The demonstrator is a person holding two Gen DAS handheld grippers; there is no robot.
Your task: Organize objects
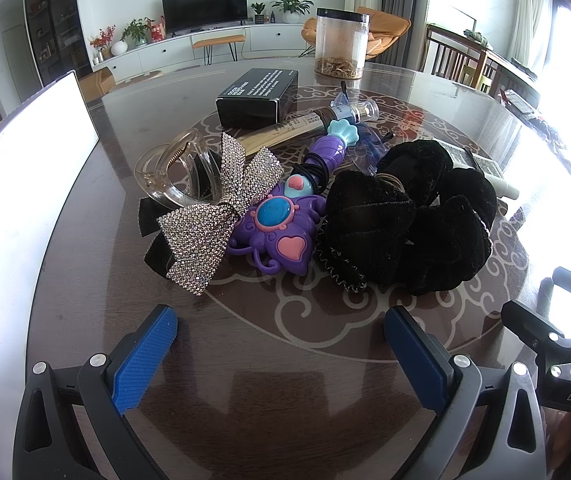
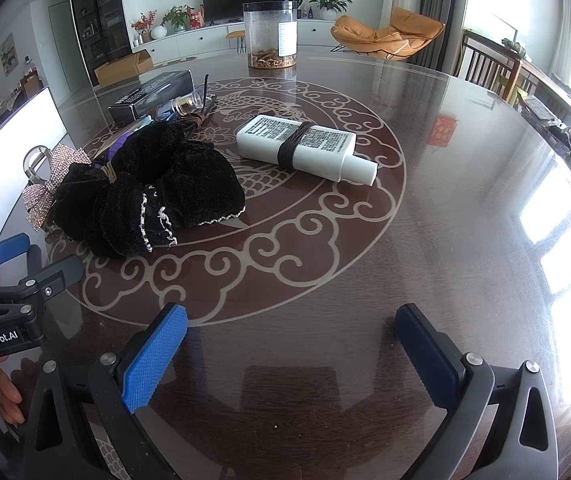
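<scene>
A pile of hair accessories lies on the round glass-topped table point(image 1: 285, 360). It holds a rhinestone bow point(image 1: 213, 216), a clear claw clip point(image 1: 173, 172), a purple toy wand point(image 1: 281, 224) wrapped with black hair ties, and a big black velvet scrunchie point(image 1: 413, 216), also in the right wrist view point(image 2: 149, 192). A white flat bottle point(image 2: 305, 148) with a brown band lies to the pile's right. My left gripper point(image 1: 281, 356) is open and empty, just short of the pile. My right gripper point(image 2: 291, 356) is open and empty over bare table, right of the scrunchie.
A black box point(image 1: 257, 96) and a tube of sticks point(image 1: 317, 124) lie behind the pile. A clear jar point(image 1: 341, 44) with a black lid stands farther back. A white board point(image 1: 17, 208) stands at the table's left edge. Chairs point(image 2: 489, 68) stand at the far right.
</scene>
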